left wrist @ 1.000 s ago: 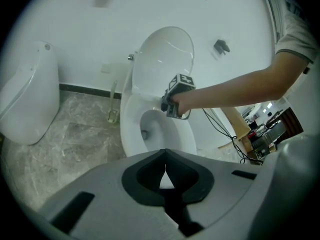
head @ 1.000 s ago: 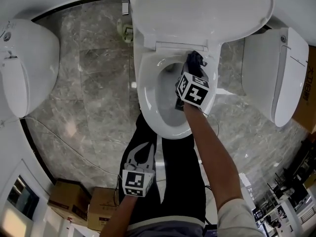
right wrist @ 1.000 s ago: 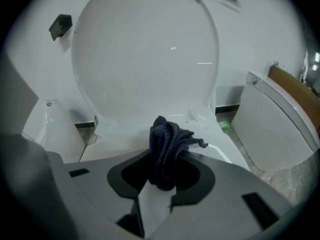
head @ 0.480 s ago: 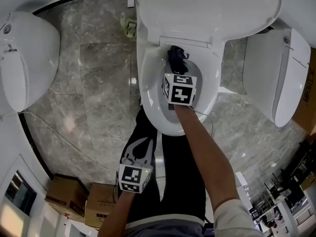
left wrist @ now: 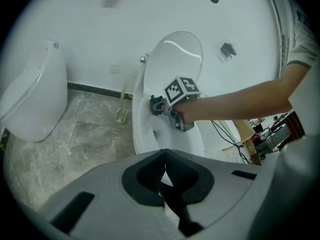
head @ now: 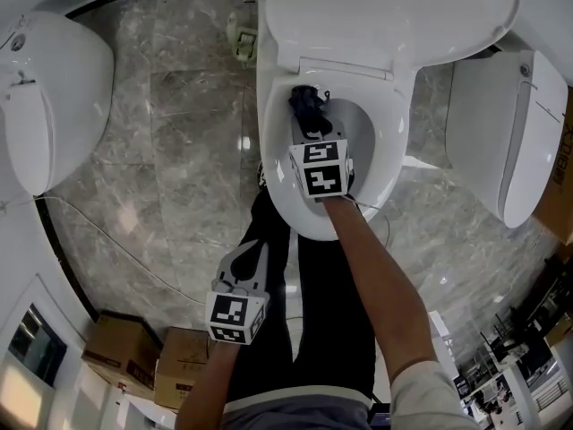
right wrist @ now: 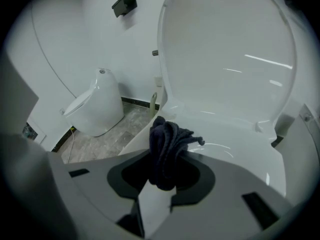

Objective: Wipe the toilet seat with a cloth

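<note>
Right gripper (right wrist: 159, 181): my jaws clamp the dark bunched cloth (right wrist: 167, 149) at the white oval toilet seat's (head: 389, 159) rear rim.
Left gripper (left wrist: 165, 181): my jaws are together, empty, in front of the seat.

Head view: jaws of right hand-held gripper (head: 311, 131) hidden under own marker cube (head: 320, 168); near end of cloth (head: 306, 104) covered too. Toilet lid (head: 385, 16) cut off by top edge. Neighbouring toilet at left (head: 54, 88) and neighbouring toilet at right (head: 497, 133) cropped at frame sides. Cardboard boxes (head: 170, 374) partly behind left arm (head: 201, 392). Small pale object (head: 240, 45) on floor (head: 179, 150) too small to identify. Clutter (head: 528, 330) in lower right corner unreadable. Right gripper view: cloth's lower end sunk out of sight between jaws.
</note>
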Available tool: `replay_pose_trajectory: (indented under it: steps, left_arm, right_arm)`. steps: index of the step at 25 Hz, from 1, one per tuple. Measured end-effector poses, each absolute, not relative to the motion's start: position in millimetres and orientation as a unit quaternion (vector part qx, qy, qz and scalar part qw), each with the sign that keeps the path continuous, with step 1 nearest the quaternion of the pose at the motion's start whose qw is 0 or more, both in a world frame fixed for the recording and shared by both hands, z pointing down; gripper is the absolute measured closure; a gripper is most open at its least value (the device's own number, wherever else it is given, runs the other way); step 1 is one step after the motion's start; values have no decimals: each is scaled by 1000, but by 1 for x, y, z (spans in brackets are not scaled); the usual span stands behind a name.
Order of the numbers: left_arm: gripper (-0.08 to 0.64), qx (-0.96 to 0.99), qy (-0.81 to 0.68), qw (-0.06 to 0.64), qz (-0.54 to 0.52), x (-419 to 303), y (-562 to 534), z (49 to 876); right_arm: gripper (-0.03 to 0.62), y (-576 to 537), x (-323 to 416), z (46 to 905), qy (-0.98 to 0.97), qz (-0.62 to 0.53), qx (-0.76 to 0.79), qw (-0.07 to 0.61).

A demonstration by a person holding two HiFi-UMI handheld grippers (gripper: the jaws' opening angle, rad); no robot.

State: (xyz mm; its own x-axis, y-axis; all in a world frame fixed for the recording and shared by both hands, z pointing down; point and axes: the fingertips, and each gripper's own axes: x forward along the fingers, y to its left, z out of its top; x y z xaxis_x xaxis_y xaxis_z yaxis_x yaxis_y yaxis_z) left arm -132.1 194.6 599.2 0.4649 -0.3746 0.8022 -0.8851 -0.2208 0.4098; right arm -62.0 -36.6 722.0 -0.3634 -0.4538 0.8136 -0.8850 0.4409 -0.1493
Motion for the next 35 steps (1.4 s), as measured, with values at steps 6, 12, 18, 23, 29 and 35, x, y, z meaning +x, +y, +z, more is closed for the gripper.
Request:
replay_pose_trajectory:
  steps: [6, 12, 18, 23, 29, 35]
  left_arm:
    - [552, 744, -428, 413, 305, -141, 191, 591]
    - [551, 739, -440, 404, 311, -157, 190, 589]
    - [552, 739, -446, 385, 327, -168, 181, 588]
    - [551, 741, -448, 374, 332, -170, 168, 586]
    - [551, 742, -465, 370, 312, -165, 142, 573]
    - [551, 756, -443, 360, 321, -145, 137, 571]
  right_arm:
    - [490, -15, -78, 720, -792, 281, 391, 376]
    - [489, 13, -88, 719, -809, 268, 343, 395]
    - [491, 39, -94, 716, -816, 275, 315, 400]
    - [489, 73, -94, 713, -816, 296, 297, 399]
    - [491, 114, -89, 711, -804, 338, 296, 388]
    - [489, 148, -82, 707, -796, 370, 287, 383]
